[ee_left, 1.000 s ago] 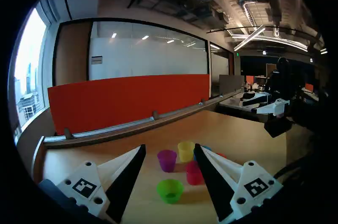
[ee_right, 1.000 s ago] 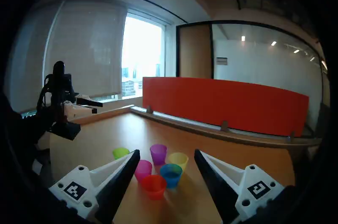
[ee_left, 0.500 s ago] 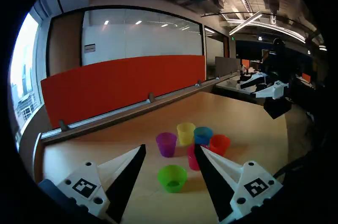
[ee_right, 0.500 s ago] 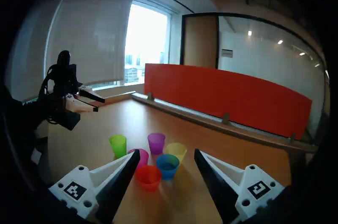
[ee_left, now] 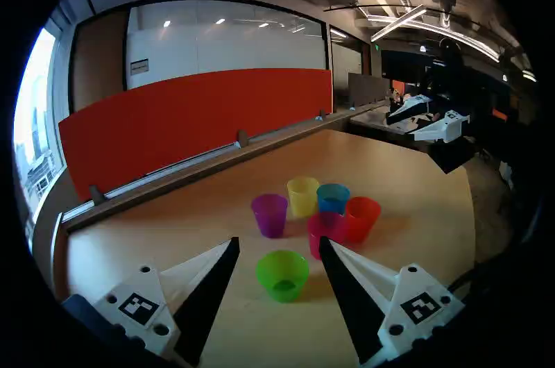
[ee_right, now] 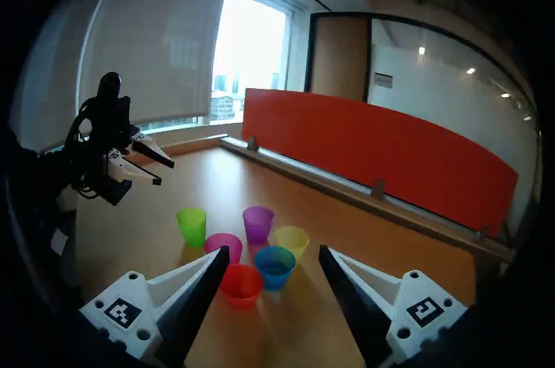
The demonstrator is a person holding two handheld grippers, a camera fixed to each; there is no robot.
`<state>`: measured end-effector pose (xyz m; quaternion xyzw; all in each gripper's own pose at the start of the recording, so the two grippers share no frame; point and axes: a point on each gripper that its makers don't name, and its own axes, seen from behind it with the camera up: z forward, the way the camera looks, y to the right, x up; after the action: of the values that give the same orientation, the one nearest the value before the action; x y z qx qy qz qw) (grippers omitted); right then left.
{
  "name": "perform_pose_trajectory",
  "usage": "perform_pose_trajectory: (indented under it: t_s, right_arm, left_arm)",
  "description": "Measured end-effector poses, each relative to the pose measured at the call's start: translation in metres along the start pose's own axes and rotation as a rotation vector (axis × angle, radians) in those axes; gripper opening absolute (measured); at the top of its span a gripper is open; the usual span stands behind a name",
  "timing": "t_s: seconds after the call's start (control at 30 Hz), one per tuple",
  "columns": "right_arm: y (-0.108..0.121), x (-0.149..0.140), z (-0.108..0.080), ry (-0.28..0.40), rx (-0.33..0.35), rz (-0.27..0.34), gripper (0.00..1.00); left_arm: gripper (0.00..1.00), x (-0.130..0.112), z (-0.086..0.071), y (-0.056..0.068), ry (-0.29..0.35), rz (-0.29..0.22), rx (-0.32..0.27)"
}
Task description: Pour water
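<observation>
Wooden table (ee_left: 402, 166) bears six plastic cups near its middle; purple cup (ee_left: 270, 214), yellow cup (ee_left: 303, 196), blue cup (ee_left: 333, 198), red cup (ee_left: 361, 218), pink cup (ee_left: 326, 231) clustered; green cup (ee_left: 282, 275) stands slightly apart; all well off the railed back edge.

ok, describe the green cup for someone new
Find the long red divider along the far edge of the wooden table. In front of it sits a cluster of coloured plastic cups. The green cup stands apart from the huddle, the only green one.

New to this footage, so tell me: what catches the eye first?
Six small translucent plastic cups in bright colours stand grouped on the pale wooden desk, the green cup a little apart, nearest the open left gripper. Behind them, a long orange-red partition panel lines the desk's far edge.
</observation>
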<state>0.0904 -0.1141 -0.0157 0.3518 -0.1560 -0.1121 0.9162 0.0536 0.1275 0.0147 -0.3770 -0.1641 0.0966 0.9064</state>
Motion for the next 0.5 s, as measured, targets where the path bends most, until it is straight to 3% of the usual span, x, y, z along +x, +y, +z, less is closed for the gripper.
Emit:
perform_pose_trajectory:
  t_s: [0.5]
  right_arm:
    - [0.010, -0.011, 0.027, -0.047, 0.015, -0.003, 1.00]
  left_arm:
    - [0.85, -0.048, 0.022, 0.005, -0.088, -0.004, -0.041]
